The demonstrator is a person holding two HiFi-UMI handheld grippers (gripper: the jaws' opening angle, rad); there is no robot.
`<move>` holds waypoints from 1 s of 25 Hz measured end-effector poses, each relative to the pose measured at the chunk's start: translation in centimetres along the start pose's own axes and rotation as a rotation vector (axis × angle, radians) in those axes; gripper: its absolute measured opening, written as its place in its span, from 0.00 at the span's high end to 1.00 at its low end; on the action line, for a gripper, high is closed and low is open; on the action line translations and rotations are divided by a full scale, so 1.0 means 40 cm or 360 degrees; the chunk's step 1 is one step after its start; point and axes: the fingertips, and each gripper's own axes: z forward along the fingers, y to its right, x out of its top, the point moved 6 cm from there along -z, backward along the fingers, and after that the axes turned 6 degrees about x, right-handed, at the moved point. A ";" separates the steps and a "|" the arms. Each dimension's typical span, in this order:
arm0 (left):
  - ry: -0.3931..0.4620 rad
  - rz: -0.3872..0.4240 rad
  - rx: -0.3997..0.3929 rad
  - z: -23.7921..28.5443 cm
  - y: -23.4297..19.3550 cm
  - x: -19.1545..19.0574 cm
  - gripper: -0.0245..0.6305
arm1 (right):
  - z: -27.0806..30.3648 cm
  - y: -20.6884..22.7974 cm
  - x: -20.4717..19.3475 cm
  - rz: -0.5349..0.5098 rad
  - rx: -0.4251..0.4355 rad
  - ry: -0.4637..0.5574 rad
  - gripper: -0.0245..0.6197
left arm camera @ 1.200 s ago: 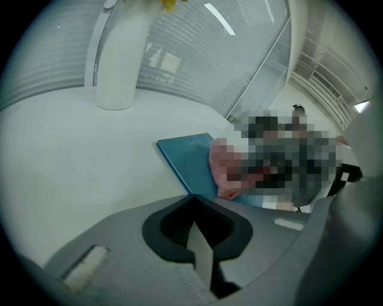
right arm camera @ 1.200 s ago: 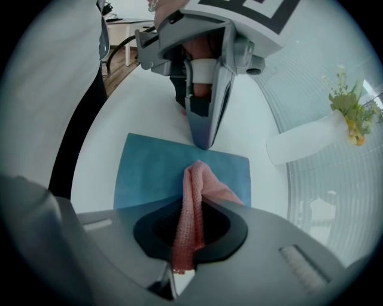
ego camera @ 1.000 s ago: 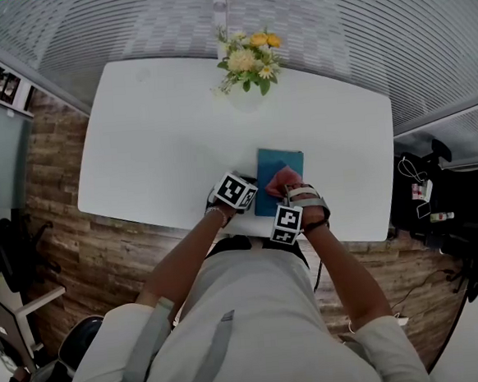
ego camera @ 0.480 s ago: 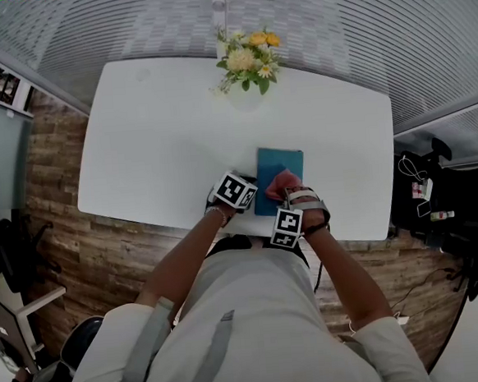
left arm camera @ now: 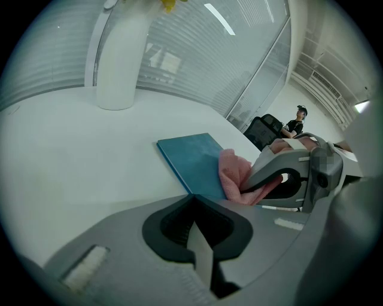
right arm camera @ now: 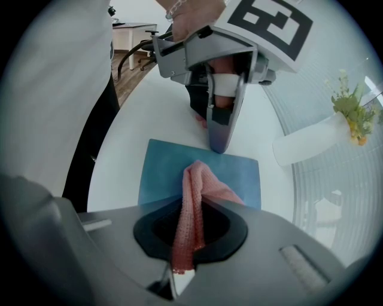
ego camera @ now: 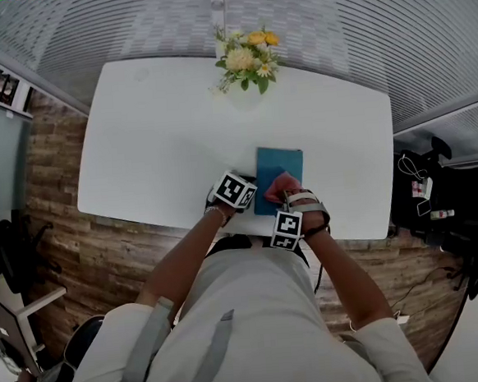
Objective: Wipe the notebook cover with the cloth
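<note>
Only print I can spot is the black-and-white square markers, one set on the left cube (ego camera: pixel 236 190) and one on the right cube (ego camera: pixel 287 226). They're patterns, not letters.

The right hand-held gripper (left arm camera: pixel 257 179) is clamped down on a pink knitted cloth (right arm camera: pixel 192 197). A strip of it runs right through the closed jaws. The rest bunches out in front and lies on the cover of a flat teal rectangular notebook (ego camera: pixel 282 162).

The left hand-held gripper (right arm camera: pixel 220 140) is clenched too, jaws pressed together with nothing in them. Its tip points down at the notebook's edge on the side away from the right hand-held gripper. Touching or just above it, I can't tell.

The notebook lies flat on the white bench (ego camera: pixel 153 151), right of the middle and near the edge where the person stands. The cloth sits on its nearer half. A white vase (left arm camera: pixel 122 54) with yellow and white flowers (ego camera: pixel 249 57) stands well apart from it, at the far edge.

Pose-wise, both forearms reach forward from the body and angle inward, so the hands come together at the notebook. The left hand (ego camera: pixel 217 206) is just left of it and the right hand (ego camera: pixel 310 209) is at its near end. The two grippers are close together and more or less face each other.
</note>
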 end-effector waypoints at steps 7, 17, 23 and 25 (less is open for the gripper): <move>0.0001 0.0003 0.0001 -0.003 0.003 0.001 0.97 | -0.006 -0.012 0.001 -0.0001 0.0017 0.0005 0.95; 0.0000 0.0000 -0.0002 0.001 0.001 0.003 0.97 | -0.009 -0.025 0.001 0.0011 0.0042 0.0018 0.95; -0.0004 0.0000 0.0001 0.000 0.001 0.001 0.97 | -0.011 -0.035 0.002 0.0012 0.0058 0.0023 0.94; -0.0001 0.0002 0.0001 0.000 0.001 0.001 0.97 | -0.011 -0.038 0.002 0.0011 0.0063 0.0022 0.94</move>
